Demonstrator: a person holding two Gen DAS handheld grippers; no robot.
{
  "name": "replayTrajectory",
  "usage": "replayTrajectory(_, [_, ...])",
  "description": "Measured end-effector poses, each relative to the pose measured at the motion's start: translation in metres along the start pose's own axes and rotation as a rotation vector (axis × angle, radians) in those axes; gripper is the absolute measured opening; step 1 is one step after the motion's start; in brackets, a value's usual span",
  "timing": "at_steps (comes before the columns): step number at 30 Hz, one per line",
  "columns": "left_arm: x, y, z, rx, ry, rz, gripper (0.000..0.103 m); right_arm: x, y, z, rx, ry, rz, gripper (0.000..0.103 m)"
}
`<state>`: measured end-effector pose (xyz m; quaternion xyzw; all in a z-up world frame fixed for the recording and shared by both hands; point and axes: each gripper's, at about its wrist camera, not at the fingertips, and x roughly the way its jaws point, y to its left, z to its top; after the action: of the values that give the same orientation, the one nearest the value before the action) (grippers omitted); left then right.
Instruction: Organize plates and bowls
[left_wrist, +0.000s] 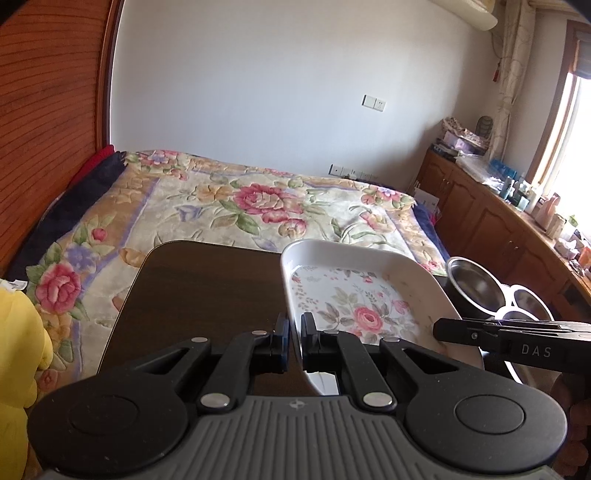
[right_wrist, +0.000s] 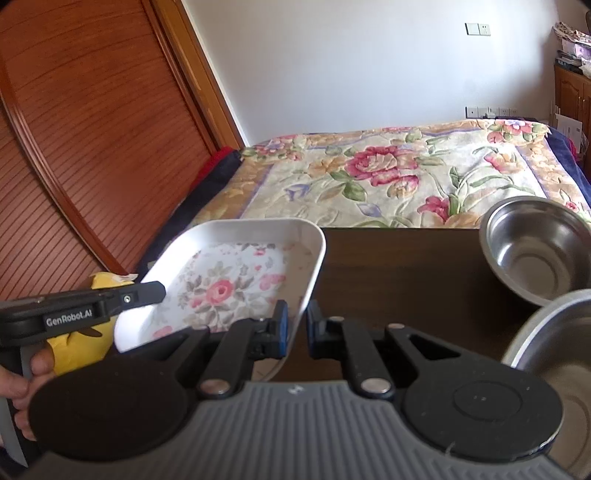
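Both jaws clamped on floral dish (left_wrist: 354, 295) rims; only right view shows hand (right_wrist: 26, 384).

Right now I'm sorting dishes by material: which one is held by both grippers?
The floral dish: white and rectangular, pinched on opposite rims by the left gripper and right gripper. The steel bowls sit untouched on the table.

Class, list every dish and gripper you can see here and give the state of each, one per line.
White rectangular floral-print plate: lifted off the table, tilted, held at both edges.
Left gripper: shut on the plate's left rim.
Right gripper: shut on the plate's right rim.
Far stainless steel bowl: upright on the dark wooden table, empty.
Near stainless steel bowl: upright, partly cropped.
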<state>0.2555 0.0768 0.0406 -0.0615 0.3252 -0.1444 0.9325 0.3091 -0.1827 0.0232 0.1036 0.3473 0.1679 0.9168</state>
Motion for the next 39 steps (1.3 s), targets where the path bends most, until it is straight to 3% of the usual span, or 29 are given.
replayTrajectory(13, [-0.058, -0.023, -0.024, 0.021, -0.058, -0.018, 0.006, -0.055, 0.007, -0.019, -0.032, -0.067, 0.029, 0.012])
replayTrajectory(24, [-0.093, -0.029, -0.080, 0.010, -0.065, -0.019, 0.006, -0.084, 0.015, -0.057, -0.057, -0.074, 0.045, 0.012])
replayTrajectory(39, [-0.097, -0.030, -0.132, -0.003, -0.024, -0.022, 0.006, -0.109, 0.019, -0.116, -0.110, -0.035, 0.040, 0.012])
